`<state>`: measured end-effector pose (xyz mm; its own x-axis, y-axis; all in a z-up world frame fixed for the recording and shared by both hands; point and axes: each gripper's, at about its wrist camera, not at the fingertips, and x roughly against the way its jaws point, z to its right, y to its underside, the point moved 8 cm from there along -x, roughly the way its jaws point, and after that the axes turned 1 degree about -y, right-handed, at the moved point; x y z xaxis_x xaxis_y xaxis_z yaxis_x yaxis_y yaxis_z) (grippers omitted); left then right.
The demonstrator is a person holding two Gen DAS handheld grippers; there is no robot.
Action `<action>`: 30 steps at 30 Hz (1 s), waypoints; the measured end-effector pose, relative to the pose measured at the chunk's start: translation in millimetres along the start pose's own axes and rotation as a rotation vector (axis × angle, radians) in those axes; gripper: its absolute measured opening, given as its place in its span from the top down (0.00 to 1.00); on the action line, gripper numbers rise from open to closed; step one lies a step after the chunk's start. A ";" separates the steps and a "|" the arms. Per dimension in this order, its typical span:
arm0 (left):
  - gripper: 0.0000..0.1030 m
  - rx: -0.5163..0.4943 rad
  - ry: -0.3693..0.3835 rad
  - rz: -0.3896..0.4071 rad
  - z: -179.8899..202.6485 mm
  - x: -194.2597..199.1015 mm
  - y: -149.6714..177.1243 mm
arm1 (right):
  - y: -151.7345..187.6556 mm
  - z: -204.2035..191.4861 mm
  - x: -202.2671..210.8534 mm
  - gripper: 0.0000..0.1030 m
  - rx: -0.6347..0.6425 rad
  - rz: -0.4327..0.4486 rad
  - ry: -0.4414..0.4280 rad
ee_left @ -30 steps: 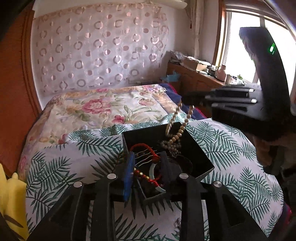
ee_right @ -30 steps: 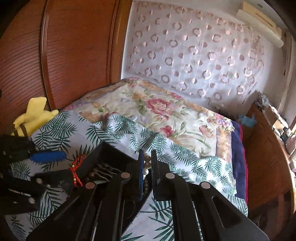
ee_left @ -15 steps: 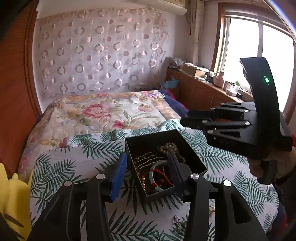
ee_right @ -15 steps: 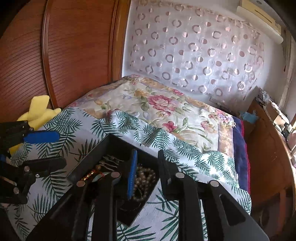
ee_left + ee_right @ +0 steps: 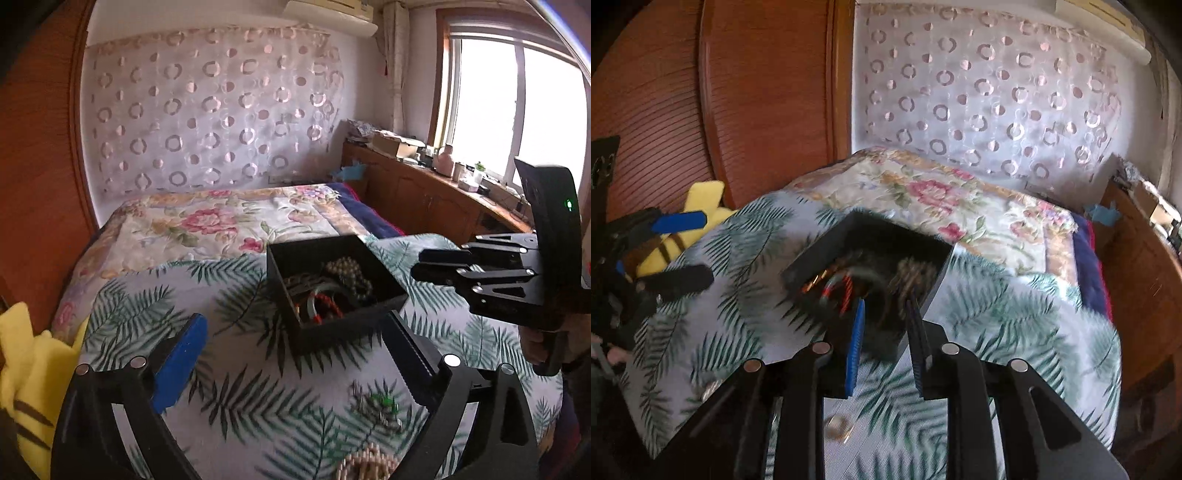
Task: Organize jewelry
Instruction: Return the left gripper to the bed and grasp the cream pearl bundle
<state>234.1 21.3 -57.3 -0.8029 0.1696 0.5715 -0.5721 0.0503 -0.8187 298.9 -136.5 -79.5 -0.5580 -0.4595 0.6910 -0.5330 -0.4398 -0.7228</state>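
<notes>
A black open jewelry box [image 5: 334,325] sits on the palm-leaf cloth [image 5: 236,384]; it also shows in the right wrist view [image 5: 816,260]. It holds a pearl necklace [image 5: 349,273], a red bead bracelet [image 5: 328,308] and a pale bangle. My left gripper [image 5: 295,354] is wide open and empty, back from the box. My right gripper [image 5: 884,332] is open and empty just in front of the box; it shows at the right in the left wrist view [image 5: 421,264]. A beige bead strand [image 5: 364,467] and a green-stoned piece [image 5: 380,404] lie on the cloth near me. A gold ring [image 5: 839,426] lies below the right gripper.
A floral bedspread [image 5: 221,229] covers the bed behind the cloth. A yellow plush toy [image 5: 26,365] lies at the left edge. A wooden headboard [image 5: 757,92] stands on the left, a wooden cabinet [image 5: 424,192] with clutter under the window on the right.
The left gripper let go of the red bracelet in the box, opened wide and pulled back. The right gripper dropped the pearl necklace into the box, opened and drew back.
</notes>
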 end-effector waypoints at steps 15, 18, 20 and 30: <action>0.08 0.025 0.015 -0.096 -4.6 27.4 82.9 | 100.7 -38.2 16.3 0.56 -0.045 -0.100 -0.034; 0.15 0.009 0.022 -0.127 0.5 26.9 95.5 | 116.4 -48.8 22.8 0.50 -0.045 -0.112 -0.047; 0.29 0.018 0.039 -0.151 3.3 24.5 103.0 | 123.4 -52.5 26.7 0.47 -0.043 -0.112 -0.037; 0.69 -0.015 0.107 -0.220 22.4 14.1 120.8 | 142.2 -69.2 31.6 0.47 -0.053 -0.118 -0.051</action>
<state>149.9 7.8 -146.8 -0.6365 0.2564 0.7274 -0.7278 0.1124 -0.6765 161.4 -160.2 -160.5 -0.4572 -0.4462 0.7693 -0.6269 -0.4519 -0.6347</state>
